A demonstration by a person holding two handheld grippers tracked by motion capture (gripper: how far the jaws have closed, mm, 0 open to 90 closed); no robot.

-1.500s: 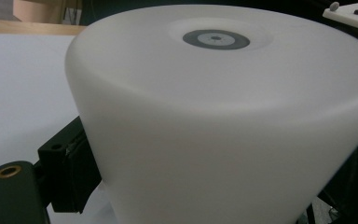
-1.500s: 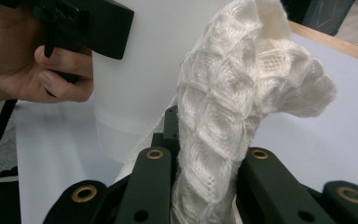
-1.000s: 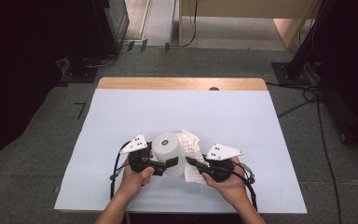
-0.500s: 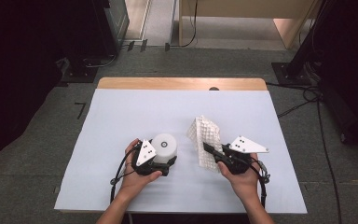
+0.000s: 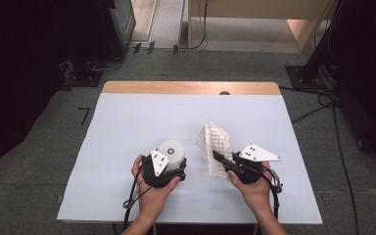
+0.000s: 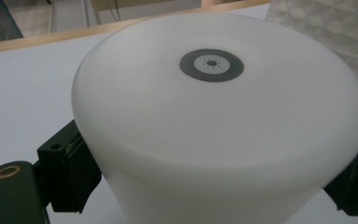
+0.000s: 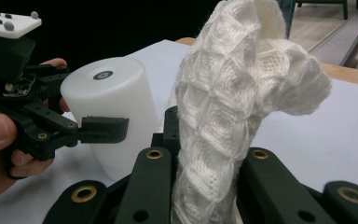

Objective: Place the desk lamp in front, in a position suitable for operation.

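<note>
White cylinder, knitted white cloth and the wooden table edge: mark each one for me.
White cylinder (image 5: 170, 149), high view, on its flat top.
Knitted white cloth (image 7: 223, 121), right gripper view, on the bunched middle fold.
Wooden table edge (image 5: 186, 87), high view, on the bare strip at the far side.

Both hands low, side by side — left tongs (image 5: 174, 164) and right tongs (image 5: 219, 157) clamped.

Milky white cylinder (image 5: 170, 151) with a dark grey ring and pale centre on top. White cloth (image 5: 215, 149), knitted in a raised diamond pattern. Black left claw (image 5: 165, 171) and black right claw (image 5: 219, 157), each with a pale grey plate. Pale blue-white counter (image 5: 127, 122) with a light wood edge.
</note>
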